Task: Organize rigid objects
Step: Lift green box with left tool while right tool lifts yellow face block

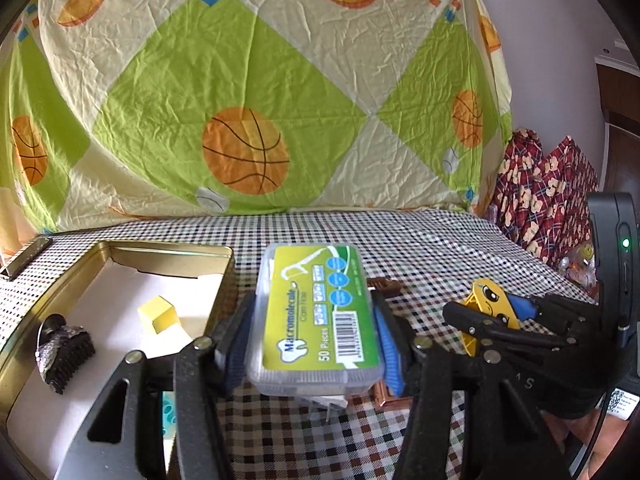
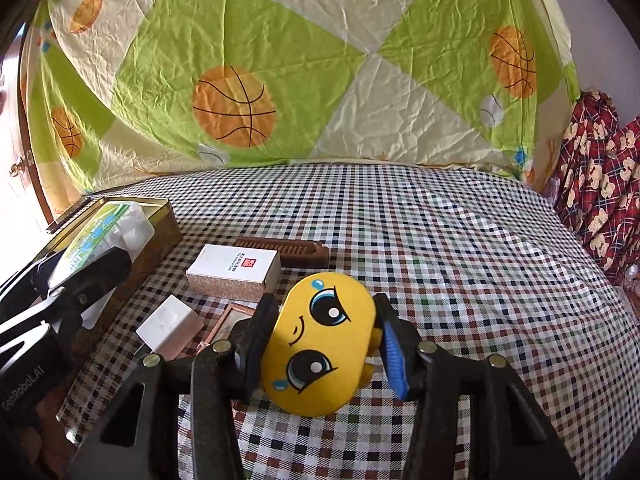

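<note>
My left gripper (image 1: 310, 336) is shut on a clear floss-pick box (image 1: 314, 316) with a green label, held above the checked tablecloth just right of a gold tin (image 1: 168, 250). The tin holds a yellow cube (image 1: 158, 314) and a black hair claw (image 1: 64, 350). My right gripper (image 2: 320, 344) is shut on a yellow cartoon-face toy (image 2: 320, 338), held above the cloth. The toy (image 1: 490, 300) and right gripper also show at the right of the left wrist view. The left gripper with the floss box (image 2: 100, 232) shows at the left of the right wrist view, by the tin (image 2: 160, 226).
On the cloth in the right wrist view lie a white card box (image 2: 236, 270), a brown comb (image 2: 288, 250), a white plug adapter (image 2: 170, 330) and a copper-framed item (image 2: 230, 318). A basketball-print sheet (image 2: 280, 80) hangs behind. Red patterned fabric (image 2: 600, 200) is at the right.
</note>
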Demonstrator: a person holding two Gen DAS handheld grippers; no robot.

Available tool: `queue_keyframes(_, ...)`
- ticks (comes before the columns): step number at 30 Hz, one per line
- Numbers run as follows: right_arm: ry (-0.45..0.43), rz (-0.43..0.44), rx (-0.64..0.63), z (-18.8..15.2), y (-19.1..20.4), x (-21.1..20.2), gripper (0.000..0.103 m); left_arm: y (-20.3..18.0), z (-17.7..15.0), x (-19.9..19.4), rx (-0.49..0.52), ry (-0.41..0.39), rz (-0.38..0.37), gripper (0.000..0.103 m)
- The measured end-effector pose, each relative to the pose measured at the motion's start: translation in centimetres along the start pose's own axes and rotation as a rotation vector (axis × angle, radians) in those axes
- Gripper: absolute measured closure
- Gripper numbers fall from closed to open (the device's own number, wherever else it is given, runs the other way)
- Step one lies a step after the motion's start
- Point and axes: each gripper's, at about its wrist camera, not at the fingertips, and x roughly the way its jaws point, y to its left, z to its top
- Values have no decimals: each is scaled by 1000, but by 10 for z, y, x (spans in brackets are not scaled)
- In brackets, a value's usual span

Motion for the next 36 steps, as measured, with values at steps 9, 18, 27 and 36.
queue_keyframes(9,-60,9,11,-2,-1,-11,52,3,0,-15,-4,-86,16,50)
queue_keyframes(18,-123,-2,5,-3,0,-24,52,7,-1,-20,-23,-104,4,50)
queue_keyframes(27,-181,-6,0,-4,1,-35,52,4,-2,-24,-5,-111,13,50)
queue_keyframes(36,-227,1,3,-5,1,-43,52,13,-2,-28,-28,-111,17,50)
